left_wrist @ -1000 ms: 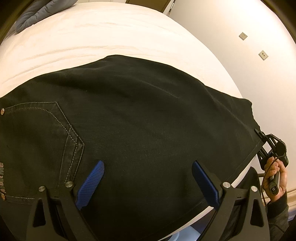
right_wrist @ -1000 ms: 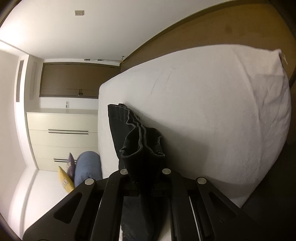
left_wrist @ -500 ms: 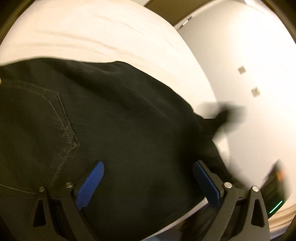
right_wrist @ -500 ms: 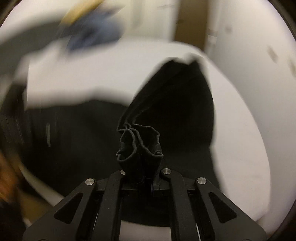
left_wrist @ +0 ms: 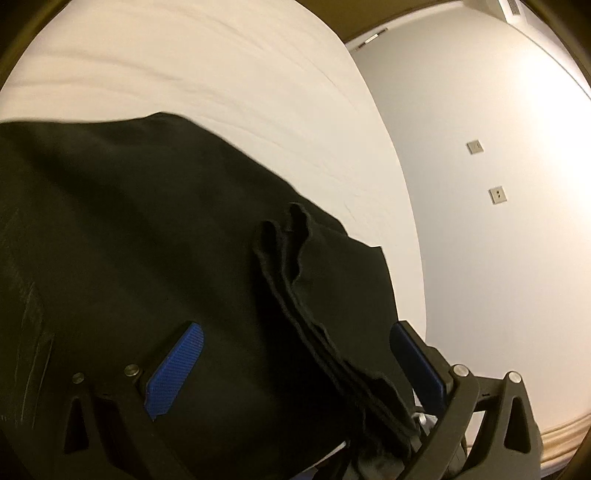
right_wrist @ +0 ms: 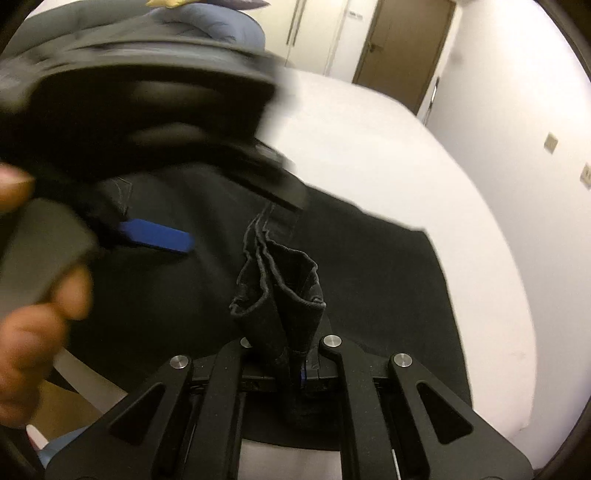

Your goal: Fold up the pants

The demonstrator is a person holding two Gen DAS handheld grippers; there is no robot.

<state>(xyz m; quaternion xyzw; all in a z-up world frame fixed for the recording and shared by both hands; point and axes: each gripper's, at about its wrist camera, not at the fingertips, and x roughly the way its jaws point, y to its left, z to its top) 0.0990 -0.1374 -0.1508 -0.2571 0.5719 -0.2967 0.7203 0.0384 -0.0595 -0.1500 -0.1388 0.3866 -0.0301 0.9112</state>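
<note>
Black jeans (left_wrist: 140,236) lie spread on a white bed (left_wrist: 229,81). My left gripper (left_wrist: 295,365) is open, its blue pads (left_wrist: 173,369) wide apart just above the fabric. My right gripper (right_wrist: 291,350) is shut on the bunched leg hems (right_wrist: 284,284) and holds them over the upper part of the jeans (right_wrist: 369,280). The hems also show in the left wrist view (left_wrist: 295,273), carried in between the left fingers. The left gripper (right_wrist: 159,236) shows blurred at the left of the right wrist view, with the hand that holds it.
The bed's near edge (left_wrist: 417,258) runs along a white wall with two outlet plates (left_wrist: 496,195). A brown door (right_wrist: 402,44) and blue-grey bedding (right_wrist: 229,26) are at the far end. The floor shows below the bed edge (right_wrist: 74,402).
My right gripper has swung the leg hems from the far end of the bed up over the jeans towards my left gripper. The left gripper has shifted right, still open.
</note>
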